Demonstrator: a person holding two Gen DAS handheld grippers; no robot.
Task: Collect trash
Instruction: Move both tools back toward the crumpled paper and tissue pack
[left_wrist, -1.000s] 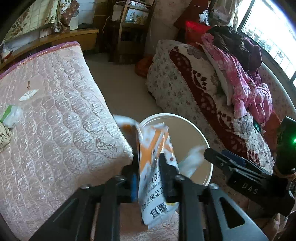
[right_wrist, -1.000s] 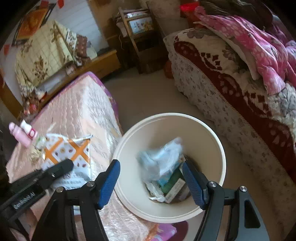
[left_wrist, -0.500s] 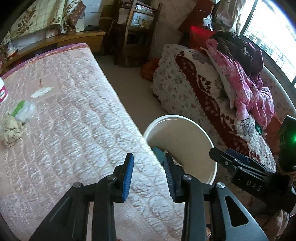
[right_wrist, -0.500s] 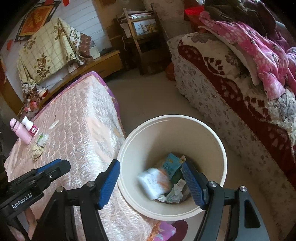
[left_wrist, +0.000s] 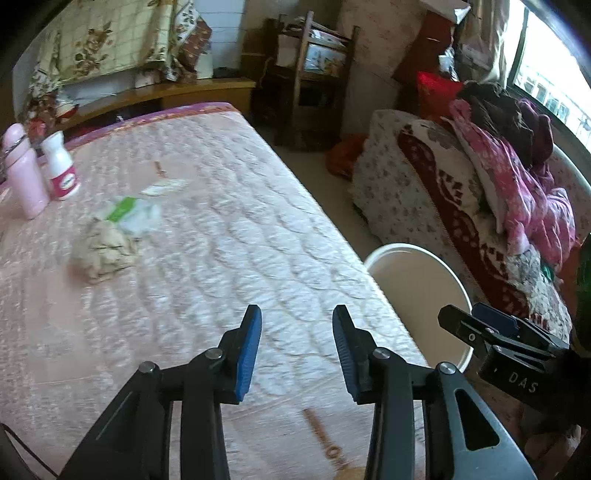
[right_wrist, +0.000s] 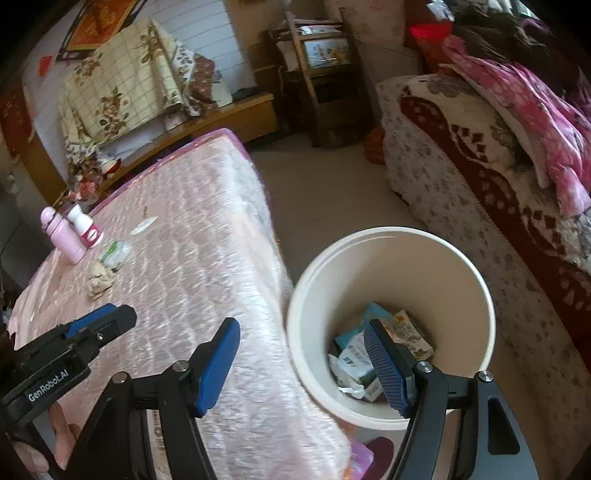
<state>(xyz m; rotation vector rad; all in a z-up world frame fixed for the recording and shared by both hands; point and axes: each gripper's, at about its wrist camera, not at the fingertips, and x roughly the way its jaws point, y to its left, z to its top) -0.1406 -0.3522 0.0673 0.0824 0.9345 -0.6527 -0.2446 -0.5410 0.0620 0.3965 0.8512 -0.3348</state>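
On the pink quilted mattress (left_wrist: 221, 240), toward its far left part, lies a crumpled beige wad (left_wrist: 103, 249), touching a green-and-white wrapper (left_wrist: 135, 214) just behind it; farther back sits a small flat white scrap (left_wrist: 164, 188). Seen again from the right wrist: wad (right_wrist: 99, 282), wrapper (right_wrist: 117, 253), scrap (right_wrist: 142, 226), all well apart from both tools. Beside the mattress's right edge, on the floor, stands a cream bin (right_wrist: 391, 243), already holding packets (right_wrist: 373, 350) at the bottom — a teal box, a white pouch, a pale printed bag, bunched together. From the left wrist only the bin's rim and inner wall (left_wrist: 417, 280) show.

Above the near mattress surface hangs the left gripper (left_wrist: 296, 349), blue pads apart, nothing between them; jaws have just been opening wider. Straddling the mattress edge and the bin's rim hangs the right gripper (right_wrist: 301, 363), jaws spread wide and empty, left pad over the quilt, right pad over the bin's mouth. At the lower left of the right-wrist view, fingers of a hand (right_wrist: 59, 443) wrapped around the left tool's handle.

Near the mattress's far left corner stand a pink bottle (left_wrist: 24, 173) and a white bottle with a pink label (left_wrist: 61, 166), upright, just beside each other. Across the floor, a floral-covered bed (right_wrist: 461, 177) heaped with pink clothing (right_wrist: 517, 99).
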